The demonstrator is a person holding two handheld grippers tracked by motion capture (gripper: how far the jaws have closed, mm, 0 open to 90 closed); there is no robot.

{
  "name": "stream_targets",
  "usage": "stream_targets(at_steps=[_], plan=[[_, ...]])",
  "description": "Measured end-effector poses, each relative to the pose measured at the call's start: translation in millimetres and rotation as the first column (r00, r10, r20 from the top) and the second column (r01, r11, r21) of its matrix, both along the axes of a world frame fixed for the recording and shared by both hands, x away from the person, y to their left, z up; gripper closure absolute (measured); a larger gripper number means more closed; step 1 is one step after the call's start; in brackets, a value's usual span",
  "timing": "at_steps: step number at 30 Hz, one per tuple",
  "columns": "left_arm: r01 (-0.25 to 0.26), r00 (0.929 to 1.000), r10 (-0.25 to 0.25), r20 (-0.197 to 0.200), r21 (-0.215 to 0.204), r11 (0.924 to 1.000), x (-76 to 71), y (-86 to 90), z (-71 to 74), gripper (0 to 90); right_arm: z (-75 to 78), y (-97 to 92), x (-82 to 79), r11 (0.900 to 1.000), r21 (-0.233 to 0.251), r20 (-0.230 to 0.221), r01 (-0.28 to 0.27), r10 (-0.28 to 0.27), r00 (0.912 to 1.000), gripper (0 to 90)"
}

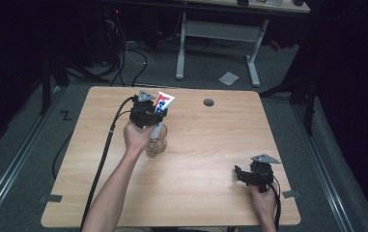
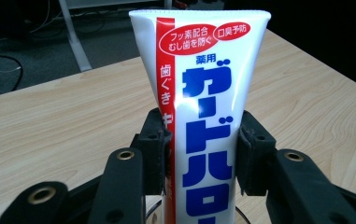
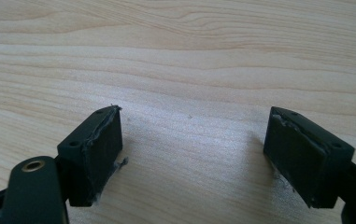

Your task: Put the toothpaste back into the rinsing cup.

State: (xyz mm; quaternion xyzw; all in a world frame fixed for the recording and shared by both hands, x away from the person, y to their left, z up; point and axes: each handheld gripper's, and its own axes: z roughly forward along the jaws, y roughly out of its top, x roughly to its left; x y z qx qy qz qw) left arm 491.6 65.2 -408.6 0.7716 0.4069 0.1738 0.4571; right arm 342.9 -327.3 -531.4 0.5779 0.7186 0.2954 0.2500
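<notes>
Your left gripper (image 1: 148, 116), upper centre-left of the high view, is clamped on the white toothpaste tube w/ red stripe & blue lettering (image 2: 203, 107); the pads (image 2: 154, 149) press both sides of the tube. The tube stands upright, its lower end inside the clear glass cup (image 1: 156, 145) on the light wooden worktop (image 1: 210, 145). Your right gripper (image 1: 249, 175), lower right of the frame, rests near the worktop edge, well apart from the cup, jaws wide apart w/ bare wood btw them.
</notes>
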Motion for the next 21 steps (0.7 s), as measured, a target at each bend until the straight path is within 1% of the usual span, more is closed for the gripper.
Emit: stream_targets(at_steps=[4,7,9,14,18,21], plan=[[-0.002,1.0000,0.002,-0.004,0.015,0.9999,-0.3,-0.7,-3.5,60.8,0.0,-0.1,0.0,1.0000,0.000,0.000,0.000,0.000,1.0000,19.3],[-0.002,1.0000,0.002,-0.007,0.011,0.9999,-0.9,0.0,-5.1,60.7,0.0,0.0,0.0,1.0000,0.000,0.000,0.000,0.000,1.0000,19.3],[-0.007,0.9999,0.007,-0.011,0.020,0.9998,-1.1,1.2,-7.8,60.7,0.0,0.0,0.0,1.0000,0.000,0.000,-0.001,0.001,1.0000,19.4],[-0.010,0.9999,0.011,-0.012,0.022,0.9997,-2.5,3.0,-9.4,60.6,0.0,-0.1,0.0,1.0000,0.000,0.000,0.000,0.000,1.0000,19.3],[-0.008,0.9999,0.008,-0.008,0.045,0.9989,-4.5,3.2,-9.5,60.4,0.0,0.0,0.0,1.0000,0.000,0.000,-0.001,0.001,1.0000,19.3],[-0.008,0.9999,0.008,-0.007,0.047,0.9988,-6.2,3.3,-9.1,60.2,0.0,0.0,0.0,1.0000,0.000,0.000,-0.001,0.001,1.0000,19.3]])
